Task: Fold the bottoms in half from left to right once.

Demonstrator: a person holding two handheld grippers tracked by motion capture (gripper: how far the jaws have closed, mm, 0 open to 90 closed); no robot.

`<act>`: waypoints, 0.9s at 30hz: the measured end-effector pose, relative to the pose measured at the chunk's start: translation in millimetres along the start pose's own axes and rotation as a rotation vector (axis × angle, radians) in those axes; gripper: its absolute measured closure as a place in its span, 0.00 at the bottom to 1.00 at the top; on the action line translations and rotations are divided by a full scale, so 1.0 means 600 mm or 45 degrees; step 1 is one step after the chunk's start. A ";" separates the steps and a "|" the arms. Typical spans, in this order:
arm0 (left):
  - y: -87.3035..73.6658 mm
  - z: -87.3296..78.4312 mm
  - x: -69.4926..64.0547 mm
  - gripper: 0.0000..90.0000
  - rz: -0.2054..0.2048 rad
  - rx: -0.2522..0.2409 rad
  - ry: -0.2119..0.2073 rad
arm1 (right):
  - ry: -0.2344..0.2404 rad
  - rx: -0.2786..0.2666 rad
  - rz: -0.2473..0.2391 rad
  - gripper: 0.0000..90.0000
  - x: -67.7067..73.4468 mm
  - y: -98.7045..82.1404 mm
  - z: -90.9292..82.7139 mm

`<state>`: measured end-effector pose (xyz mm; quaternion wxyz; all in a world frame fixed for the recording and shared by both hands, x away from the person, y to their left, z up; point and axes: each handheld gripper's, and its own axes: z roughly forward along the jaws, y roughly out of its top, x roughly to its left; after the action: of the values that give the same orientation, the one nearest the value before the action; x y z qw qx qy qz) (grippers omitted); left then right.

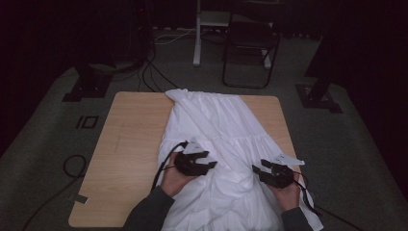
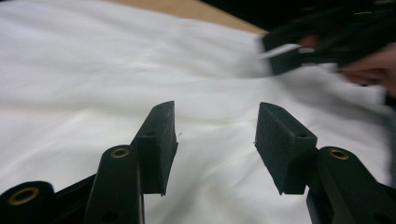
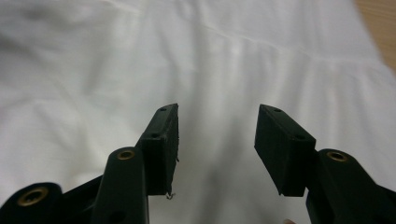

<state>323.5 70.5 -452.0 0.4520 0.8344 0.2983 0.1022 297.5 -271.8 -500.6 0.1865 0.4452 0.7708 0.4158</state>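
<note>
Wooden tabletop (image 1: pixel 125 139) on grey carpet, dark room, white garment (image 1: pixel 226 130) overhanging its near edge, hem cut off, both grippers, left (image 1: pixel 208 160) and right (image 1: pixel 256 170), spread, seemingly gripping nothing.

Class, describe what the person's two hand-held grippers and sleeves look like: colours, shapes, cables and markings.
Both the left gripper and right gripper are black, each topped by a pale grey three-cornered plate, with a black cable trailing back. The fingers are flat black wedge-shaped pads on arms with brass-ringed holes. The person wears dark grey sleeves.
</note>
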 end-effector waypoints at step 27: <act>-0.146 -0.065 0.094 0.99 -0.193 0.117 0.289 | 0.068 0.065 -0.160 0.99 0.037 0.025 0.011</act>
<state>315.7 166.8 -506.8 0.3831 0.8124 0.4139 0.1480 297.9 -245.9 -490.8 0.1803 0.3893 0.8123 0.3950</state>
